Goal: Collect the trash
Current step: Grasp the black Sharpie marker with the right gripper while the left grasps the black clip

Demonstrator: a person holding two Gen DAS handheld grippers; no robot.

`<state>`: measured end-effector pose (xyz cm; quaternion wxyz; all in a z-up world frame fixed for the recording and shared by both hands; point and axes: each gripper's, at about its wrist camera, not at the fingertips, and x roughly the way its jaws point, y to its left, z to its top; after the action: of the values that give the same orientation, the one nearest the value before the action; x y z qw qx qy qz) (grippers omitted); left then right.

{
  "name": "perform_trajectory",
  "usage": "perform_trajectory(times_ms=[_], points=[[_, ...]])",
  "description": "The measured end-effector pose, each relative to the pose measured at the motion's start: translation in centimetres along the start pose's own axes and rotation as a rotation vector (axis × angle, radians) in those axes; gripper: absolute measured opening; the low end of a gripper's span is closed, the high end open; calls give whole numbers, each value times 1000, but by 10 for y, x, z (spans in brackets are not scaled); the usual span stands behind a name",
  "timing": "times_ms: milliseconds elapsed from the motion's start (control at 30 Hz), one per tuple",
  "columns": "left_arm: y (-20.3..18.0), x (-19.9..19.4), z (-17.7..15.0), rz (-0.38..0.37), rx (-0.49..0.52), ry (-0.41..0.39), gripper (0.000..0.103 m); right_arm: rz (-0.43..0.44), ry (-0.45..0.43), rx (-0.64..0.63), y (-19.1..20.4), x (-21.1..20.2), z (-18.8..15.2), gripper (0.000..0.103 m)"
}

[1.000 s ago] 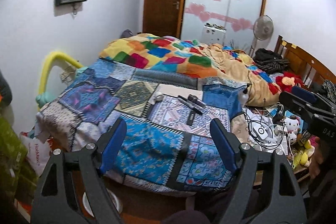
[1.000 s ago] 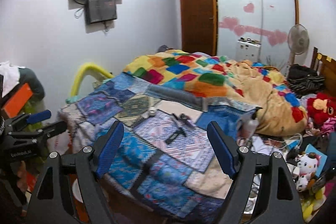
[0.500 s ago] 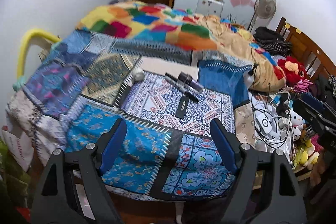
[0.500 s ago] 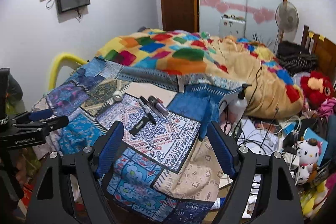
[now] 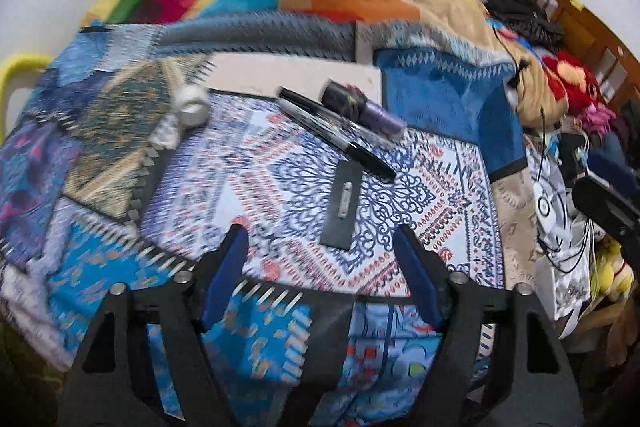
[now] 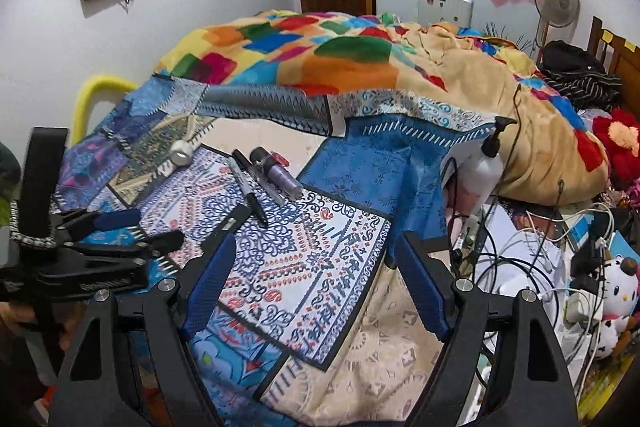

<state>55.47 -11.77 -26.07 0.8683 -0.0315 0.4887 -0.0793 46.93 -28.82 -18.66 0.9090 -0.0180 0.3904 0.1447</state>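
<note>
We aim the left gripper [image 5: 322,263] down over the flat black strip [image 5: 341,206] on the bed [image 5: 120,147]; jaws closing, nothing btwn them yet. Right gripper [image 6: 310,279] hangs wide, empty, w/ markers [image 6: 250,187], bottle [image 6: 276,171], tape roll [image 6: 181,153] beyond.

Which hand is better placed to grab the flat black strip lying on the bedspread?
Left. The left gripper, jaws closing and empty, lines up just short of the flat black strip; the right gripper sits off to its side.
</note>
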Motion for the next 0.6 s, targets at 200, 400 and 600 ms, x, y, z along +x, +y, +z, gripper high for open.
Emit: perform_trajectory(times_ms=[200, 400, 600], points=[[-11, 48, 5, -21, 70, 62, 41, 26, 37, -4, -2, 30, 3, 76], [-22, 58, 5, 7, 139, 23, 31, 75, 66, -12, 2, 58, 6, 60], [-18, 57, 3, -7, 165, -7, 23, 139, 122, -6, 8, 89, 14, 45]])
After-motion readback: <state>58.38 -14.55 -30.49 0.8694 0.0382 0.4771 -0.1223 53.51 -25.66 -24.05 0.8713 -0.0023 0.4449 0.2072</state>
